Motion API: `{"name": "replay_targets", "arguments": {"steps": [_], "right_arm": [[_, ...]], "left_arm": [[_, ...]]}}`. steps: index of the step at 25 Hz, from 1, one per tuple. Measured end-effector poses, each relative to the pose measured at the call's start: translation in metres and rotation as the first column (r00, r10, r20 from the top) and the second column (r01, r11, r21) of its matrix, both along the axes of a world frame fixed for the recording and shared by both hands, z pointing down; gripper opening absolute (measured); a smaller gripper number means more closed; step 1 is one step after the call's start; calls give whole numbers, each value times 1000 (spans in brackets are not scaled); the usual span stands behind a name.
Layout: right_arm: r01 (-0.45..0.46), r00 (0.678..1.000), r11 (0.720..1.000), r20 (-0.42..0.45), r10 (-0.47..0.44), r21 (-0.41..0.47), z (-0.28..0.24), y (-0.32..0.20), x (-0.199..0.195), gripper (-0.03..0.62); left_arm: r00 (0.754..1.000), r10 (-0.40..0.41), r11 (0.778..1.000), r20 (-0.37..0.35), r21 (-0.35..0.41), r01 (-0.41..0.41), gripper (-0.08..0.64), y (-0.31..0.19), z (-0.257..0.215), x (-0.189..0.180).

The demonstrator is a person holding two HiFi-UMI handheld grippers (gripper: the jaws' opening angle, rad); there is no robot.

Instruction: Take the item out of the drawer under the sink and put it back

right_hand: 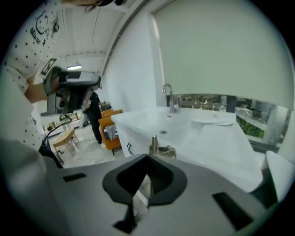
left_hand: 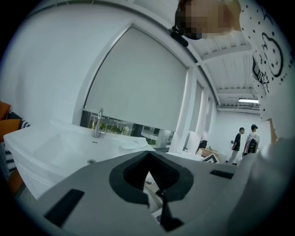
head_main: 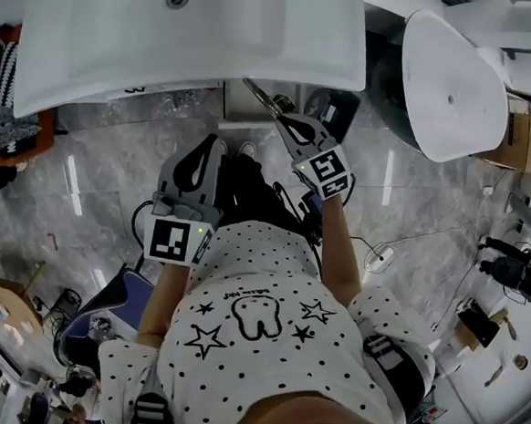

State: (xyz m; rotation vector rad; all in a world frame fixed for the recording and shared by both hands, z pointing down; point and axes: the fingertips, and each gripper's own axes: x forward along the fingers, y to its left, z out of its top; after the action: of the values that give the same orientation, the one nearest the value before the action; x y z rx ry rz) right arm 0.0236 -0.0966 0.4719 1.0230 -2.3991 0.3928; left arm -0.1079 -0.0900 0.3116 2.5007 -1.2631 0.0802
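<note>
Head view: my right gripper (head_main: 288, 123) reaches forward toward the front edge of the white sink (head_main: 215, 38). A slim metal item (head_main: 259, 94) sticks out past its tips, just below the sink's rim and above the grey marble floor (head_main: 94, 175). In the right gripper view my jaws are pressed together on that metal item (right_hand: 156, 148), whose shiny end rises beyond the right gripper (right_hand: 137, 191) in front of the sink (right_hand: 207, 138) and its faucet (right_hand: 169, 99).

My left gripper (head_main: 194, 160) sits lower and closer to my body, well apart from the item. In the left gripper view its jaws meet with nothing between them, and the left gripper (left_hand: 154, 189) points past the sink (left_hand: 55, 147). From these views I cannot tell how the drawer stands.
</note>
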Motion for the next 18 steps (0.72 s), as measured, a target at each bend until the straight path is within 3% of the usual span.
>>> {"name": "replay_targets", "arguments": {"steps": [9,18], "right_arm": [[-114,991,990,82,107,80,-60,7,10,15],[-216,971,959,141,192,184,-110,7,25,15]], "left_arm": [[999,37,998,-10,58,-36,-5,-10,-26,10],[998,66,991,-8,116,-65,-5,-15,-45,12]]}}
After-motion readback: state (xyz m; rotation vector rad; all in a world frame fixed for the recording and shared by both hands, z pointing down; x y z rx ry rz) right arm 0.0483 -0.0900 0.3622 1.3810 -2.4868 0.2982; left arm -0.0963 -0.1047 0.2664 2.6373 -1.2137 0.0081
